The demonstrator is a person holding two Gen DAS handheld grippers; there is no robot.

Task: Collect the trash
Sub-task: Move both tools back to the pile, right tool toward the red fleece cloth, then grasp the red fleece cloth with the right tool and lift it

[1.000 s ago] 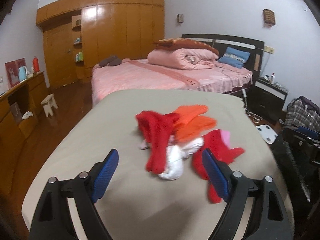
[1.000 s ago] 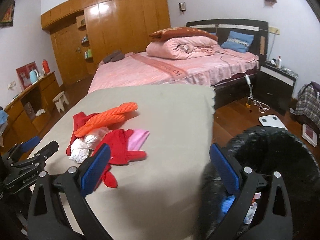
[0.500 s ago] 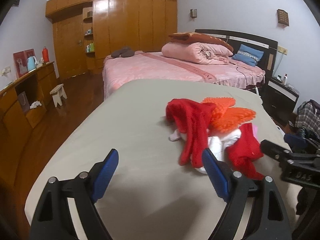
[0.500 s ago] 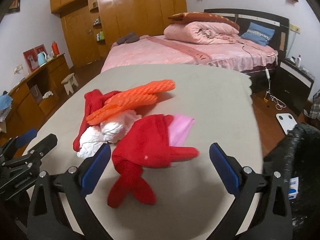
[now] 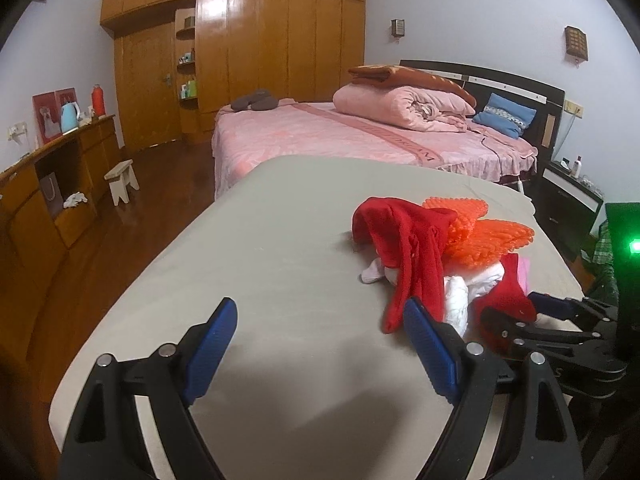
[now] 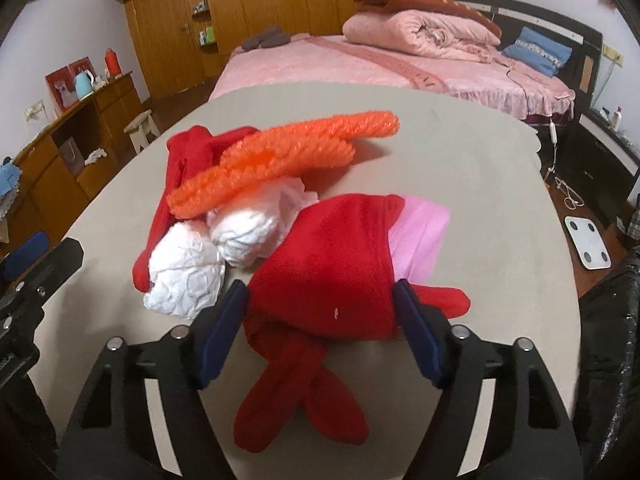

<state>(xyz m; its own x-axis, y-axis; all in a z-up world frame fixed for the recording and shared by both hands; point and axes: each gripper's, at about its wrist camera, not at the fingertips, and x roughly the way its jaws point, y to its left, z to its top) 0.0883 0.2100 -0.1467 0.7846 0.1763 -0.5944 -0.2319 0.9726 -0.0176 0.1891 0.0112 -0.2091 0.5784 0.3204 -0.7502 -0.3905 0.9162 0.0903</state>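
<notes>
**Red cloth between my right jaws, left gripper hanging wide**

The red cloth (image 6: 332,280) sits straight ahead of my right gripper (image 6: 320,300), its bulk bunched between the two blue pads. My jaws have just been closing on it and now stand at a middling width; the pads (image 6: 222,330) flank the cloth closely, but I cannot tell whether they press it. Two red tails trail back toward me under the jaws. Just beyond it to the right lies a pink sheet (image 6: 420,236); ahead and left are crumpled white paper (image 6: 188,276), an orange bubble wrap roll (image 6: 280,160) and a second red cloth (image 6: 188,156), all on the beige table (image 6: 480,160). Only this view shows the black bin bag (image 6: 612,320) at my right edge and the white scale (image 6: 588,242) on the floor.

My left gripper (image 5: 320,340) stands wide with nothing between its pads, over bare table (image 5: 260,260). From there the pile (image 5: 432,256) lies ahead and to the right, and my right gripper (image 5: 560,320) shows at that side, its tips at the pile's near edge. That view alone shows the wardrobe (image 5: 260,60) whole.
</notes>
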